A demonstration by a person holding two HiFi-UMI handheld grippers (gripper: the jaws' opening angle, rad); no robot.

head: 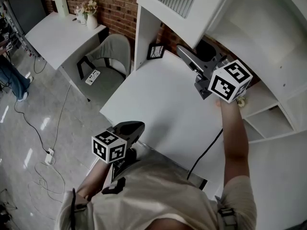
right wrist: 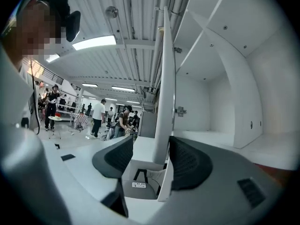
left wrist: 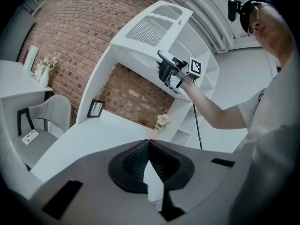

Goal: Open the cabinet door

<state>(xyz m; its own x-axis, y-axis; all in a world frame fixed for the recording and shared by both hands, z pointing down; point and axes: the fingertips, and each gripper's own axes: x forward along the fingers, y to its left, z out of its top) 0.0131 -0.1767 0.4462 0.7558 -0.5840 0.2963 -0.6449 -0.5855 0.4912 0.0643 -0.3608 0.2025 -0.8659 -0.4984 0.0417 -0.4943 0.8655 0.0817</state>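
The white cabinet door (head: 192, 6), with a louvred vent near its top, stands swung out from the wall cabinet (head: 268, 28). In the right gripper view I see the door edge-on (right wrist: 165, 78), and it runs between my right gripper's (right wrist: 152, 151) jaws. It lies close against the right pad, with a gap at the left pad, so this gripper is open. In the left gripper view the same gripper (left wrist: 165, 69) reaches up to the door (left wrist: 150, 29). My left gripper (left wrist: 149, 146) is shut on nothing and held low over the desk's near edge (head: 136, 126).
A white desk (head: 158, 104) lies below the cabinet, with a small picture frame (head: 155, 51) at its back. Open shelves (head: 268, 119) stand to the right, with small flowers (left wrist: 162, 121) beside them. A grey chair (head: 108, 56) stands left of the desk. A black cable (head: 206, 152) crosses the desk.
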